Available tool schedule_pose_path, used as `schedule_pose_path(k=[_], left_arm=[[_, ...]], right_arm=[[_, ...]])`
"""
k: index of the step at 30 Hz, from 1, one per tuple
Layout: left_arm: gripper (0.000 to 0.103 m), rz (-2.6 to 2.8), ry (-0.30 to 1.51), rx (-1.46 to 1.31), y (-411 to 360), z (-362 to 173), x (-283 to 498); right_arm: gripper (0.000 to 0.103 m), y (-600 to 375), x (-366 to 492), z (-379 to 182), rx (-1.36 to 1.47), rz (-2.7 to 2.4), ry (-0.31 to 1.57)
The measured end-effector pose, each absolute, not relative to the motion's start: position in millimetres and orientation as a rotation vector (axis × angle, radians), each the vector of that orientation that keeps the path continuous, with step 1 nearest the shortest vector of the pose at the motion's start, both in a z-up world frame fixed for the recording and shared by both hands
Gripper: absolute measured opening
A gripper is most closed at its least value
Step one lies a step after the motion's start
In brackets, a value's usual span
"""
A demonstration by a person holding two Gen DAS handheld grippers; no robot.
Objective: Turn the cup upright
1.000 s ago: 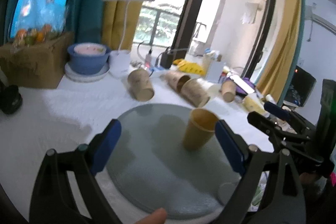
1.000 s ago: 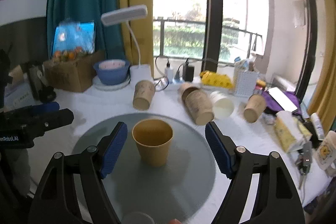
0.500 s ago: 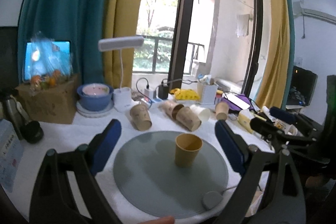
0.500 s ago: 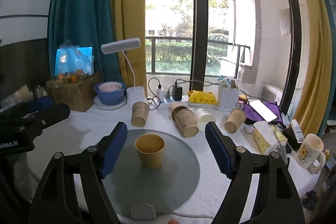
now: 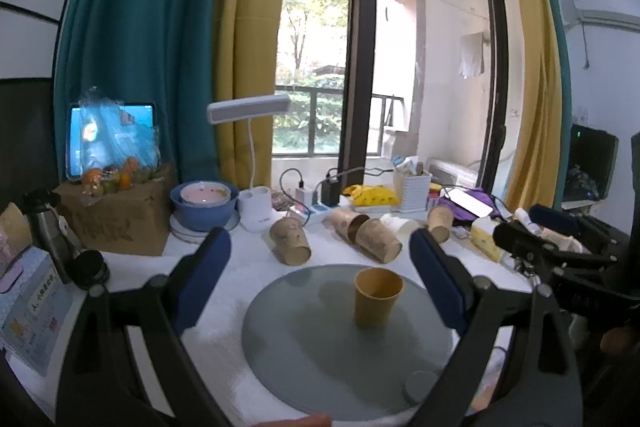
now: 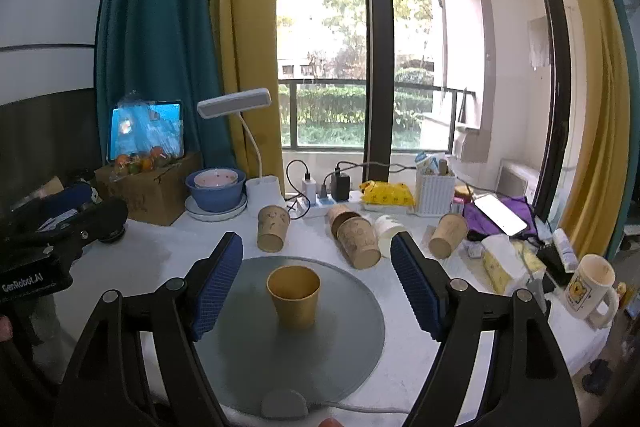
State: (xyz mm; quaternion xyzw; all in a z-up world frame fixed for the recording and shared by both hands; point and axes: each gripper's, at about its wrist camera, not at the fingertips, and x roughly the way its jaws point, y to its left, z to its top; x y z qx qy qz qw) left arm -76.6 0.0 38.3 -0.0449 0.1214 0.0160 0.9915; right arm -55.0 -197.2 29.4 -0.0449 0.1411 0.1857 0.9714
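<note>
This is a lived-in room of a home. A tall balcony door [image 6: 376, 67] at the centre, hung with yellow and teal curtains [image 6: 240, 39], looks onto a railing and greenery. Below it a cluttered white table [image 6: 160, 259] carries a desk lamp [image 6: 236, 103], a blue bowl [image 6: 216, 193], a box of fruit [image 6: 148, 183] and a mug [image 6: 592, 287] at lower right.

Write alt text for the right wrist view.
A yellow cup stands upright, mouth up, on a round grey mat, framed by the open right gripper, which does not touch it. Behind it, several brown paper cups lie tipped on the white table before a window.
</note>
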Motion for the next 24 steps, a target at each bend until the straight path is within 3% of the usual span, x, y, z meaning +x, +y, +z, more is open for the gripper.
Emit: schedule_pose_path(k=[24], left_arm=[[0.092,0.024,0.26,-0.088,-2.3,37.9,-74.6]], right_arm=[[0.079,-197.4,-53.7,27.7,-0.085,0.377,0.302]])
